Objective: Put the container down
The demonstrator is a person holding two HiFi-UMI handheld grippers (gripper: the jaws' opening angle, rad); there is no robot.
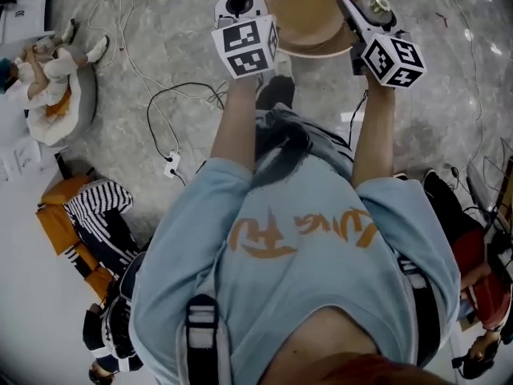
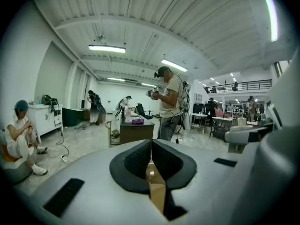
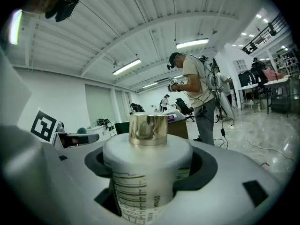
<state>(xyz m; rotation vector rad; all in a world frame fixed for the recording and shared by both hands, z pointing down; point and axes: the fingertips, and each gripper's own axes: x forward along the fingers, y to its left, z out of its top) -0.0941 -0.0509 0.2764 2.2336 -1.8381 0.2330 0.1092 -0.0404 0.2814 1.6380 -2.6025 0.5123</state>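
Two grippers are raised in front of the person, both reaching toward the round wooden surface [image 1: 309,26] at the top of the head view. The right gripper [image 1: 362,8] has its jaws clamped round the body of the container [image 3: 143,182], a white pot with printed graduations and a gold cap [image 3: 147,128]. The cap end points out past the jaw tips. Gripping the wide body rather than the cap probably gives the steadier hold for carrying. I cannot tell how far the pot leans from upright. It appears to hang at the surface's near edge and is not yet resting there, though no view shows the contact plainly. The left gripper [image 2: 151,143] has its jaws pressed together at the tips and grips nothing I can name. A tan sliver shows in the gap lower down, and I cannot tell what it is. This gripper seems merely parked beside the surface, out of the way. What seems left is lowering the container and letting go.
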